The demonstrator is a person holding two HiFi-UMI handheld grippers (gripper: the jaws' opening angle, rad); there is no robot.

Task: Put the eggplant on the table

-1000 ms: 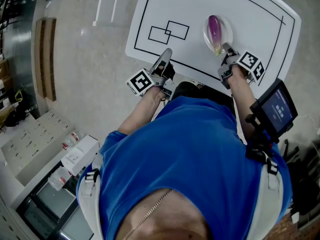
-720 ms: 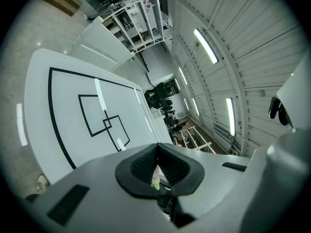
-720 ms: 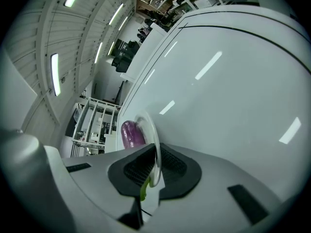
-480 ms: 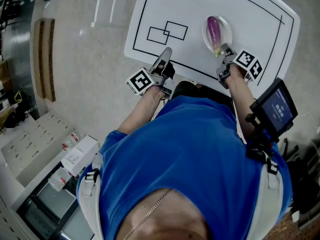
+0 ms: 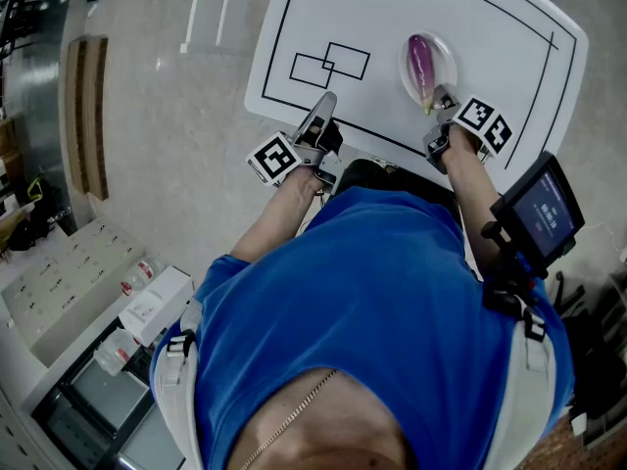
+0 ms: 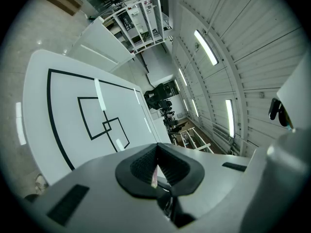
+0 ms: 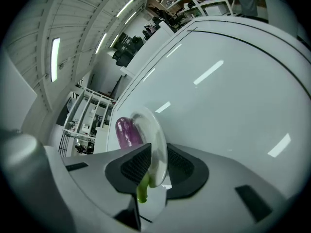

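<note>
Eggplant [image 5: 420,59]: purple, with its green stem [image 7: 142,191] toward the person; lies lengthwise in a clear plate [image 5: 444,65] on the white table [image 5: 490,18], right of centre
Table edges: the near edge runs just in front of both grippers; a black border line [image 5: 273,57] follows the edges a little way inside them; the plate sits within this line, close to its near side
Open room: bare tabletop lies left of the plate as far as two overlapping outlined squares [image 5: 330,62], and beyond the plate up to the far border; pale floor [image 5: 167,116] lies off the table's left edge
Right gripper [image 7: 156,168]: angled down at the plate's near rim; jaws opening, part-way apart, straddling the rim, with the stem tip also between them; the pads appear released from the rim
Left gripper [image 6: 156,168]: jaws clenched together on nothing, over the near table edge, pointing toward the squares
Eggplant relative to grippers: body just beyond the right gripper's jaws, stem end within them; well apart from the left gripper, off to its right
</note>
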